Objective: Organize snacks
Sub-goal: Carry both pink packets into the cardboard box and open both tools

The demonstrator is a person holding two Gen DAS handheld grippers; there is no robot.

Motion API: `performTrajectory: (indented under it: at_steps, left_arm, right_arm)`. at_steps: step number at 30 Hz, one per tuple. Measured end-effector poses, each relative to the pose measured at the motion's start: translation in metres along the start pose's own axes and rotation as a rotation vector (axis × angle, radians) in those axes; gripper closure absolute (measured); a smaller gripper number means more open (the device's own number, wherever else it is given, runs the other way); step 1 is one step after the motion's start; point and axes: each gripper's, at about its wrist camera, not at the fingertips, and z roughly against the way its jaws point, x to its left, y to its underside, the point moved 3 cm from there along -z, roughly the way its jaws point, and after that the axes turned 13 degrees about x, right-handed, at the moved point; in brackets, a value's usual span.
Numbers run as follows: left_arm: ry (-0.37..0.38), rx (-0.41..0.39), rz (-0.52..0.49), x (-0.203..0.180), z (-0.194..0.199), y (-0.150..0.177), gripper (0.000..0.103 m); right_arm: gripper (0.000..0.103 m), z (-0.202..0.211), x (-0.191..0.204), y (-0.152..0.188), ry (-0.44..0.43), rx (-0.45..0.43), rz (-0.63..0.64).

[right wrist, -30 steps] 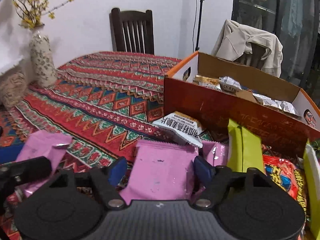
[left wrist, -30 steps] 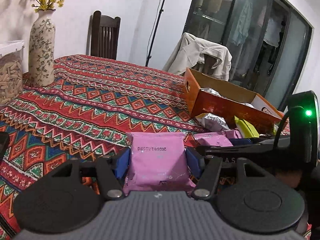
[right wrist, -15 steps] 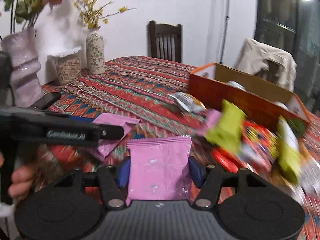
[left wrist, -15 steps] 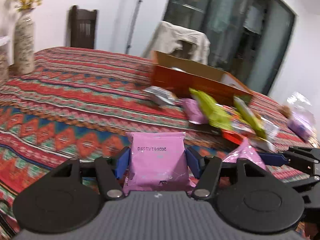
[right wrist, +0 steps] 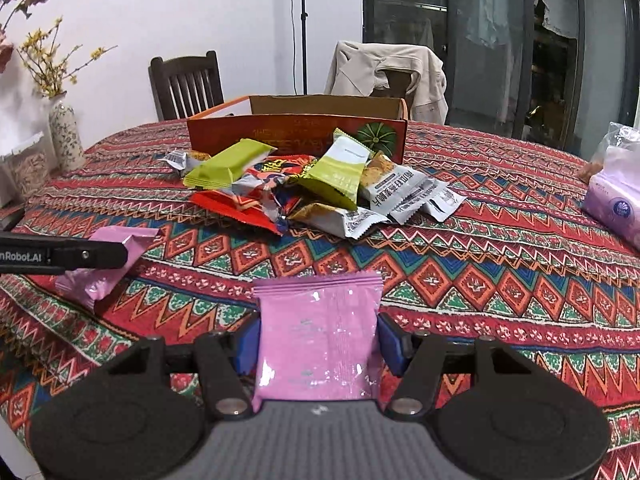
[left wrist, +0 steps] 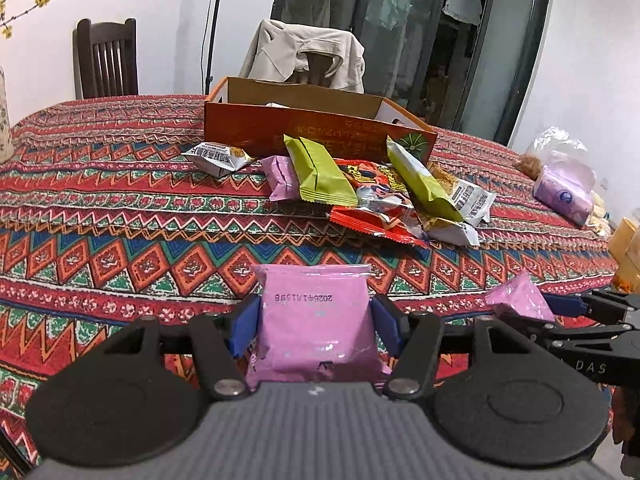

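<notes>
Snacks in pink packets sit clamped in your left gripper [left wrist: 314, 330] and right gripper [right wrist: 318, 338], both jaws part-closed, clear of the pile for sorting

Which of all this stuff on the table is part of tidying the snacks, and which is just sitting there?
Part of the job: the pink packet in the left gripper, the pink packet in the right gripper, the snack pile, the orange box.

Just lying about: vase, tissue pack, jacket, chair.
</notes>
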Motion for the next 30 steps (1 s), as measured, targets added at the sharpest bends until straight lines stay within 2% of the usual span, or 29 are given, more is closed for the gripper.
performTrajectory:
  at_steps: [4,6,9,13,16,18,20,22,23,27,30]
  left_arm:
    - [0.0,0.004,0.01,0.006,0.0,-0.008,0.041]
    - [0.048,-0.001,0.041,0.017,0.003,-0.021,0.041]
    - [0.115,-0.044,0.066,0.036,0.011,-0.058,0.041]
    - [0.118,-0.165,-0.011,0.048,0.015,-0.133,0.041]
    - [0.091,-0.179,-0.048,0.054,-0.009,-0.192,0.041]
    - [0.037,-0.162,-0.062,0.057,-0.037,-0.228,0.041]
    - [-0.078,-0.15,-0.072,0.059,-0.073,-0.256,0.041]
    - [-0.197,-0.128,-0.067,0.063,-0.104,-0.273,0.041]
    - [-0.218,-0.1,-0.068,0.065,-0.121,-0.278,0.041]
    - [-0.181,-0.009,-0.052,0.074,-0.162,-0.281,0.041]
    - [-0.17,-0.008,-0.067,0.076,-0.168,-0.274,0.035]
  right_arm:
    - [0.044,-0.002,-0.005,-0.003,-0.023,-0.017,-0.007]
    - [0.044,-0.004,-0.005,-0.009,-0.042,-0.025,-0.011]
    - [0.044,0.001,-0.007,-0.029,-0.084,-0.071,-0.021]
    - [0.044,0.007,-0.007,-0.089,-0.138,-0.172,0.042]
    - [0.044,-0.01,-0.005,-0.15,-0.138,-0.214,0.085]
    - [0.044,-0.028,-0.009,-0.19,-0.137,-0.212,0.079]
    - [0.044,-0.056,-0.013,-0.231,-0.113,-0.188,0.071]
    - [0.044,-0.09,-0.021,-0.266,-0.023,-0.166,0.048]
    - [0.044,-0.105,-0.025,-0.278,0.017,-0.157,0.03]
    - [0.044,-0.169,-0.045,-0.313,0.111,-0.057,-0.009]
    - [0.043,-0.203,-0.049,-0.323,0.202,-0.009,0.013]
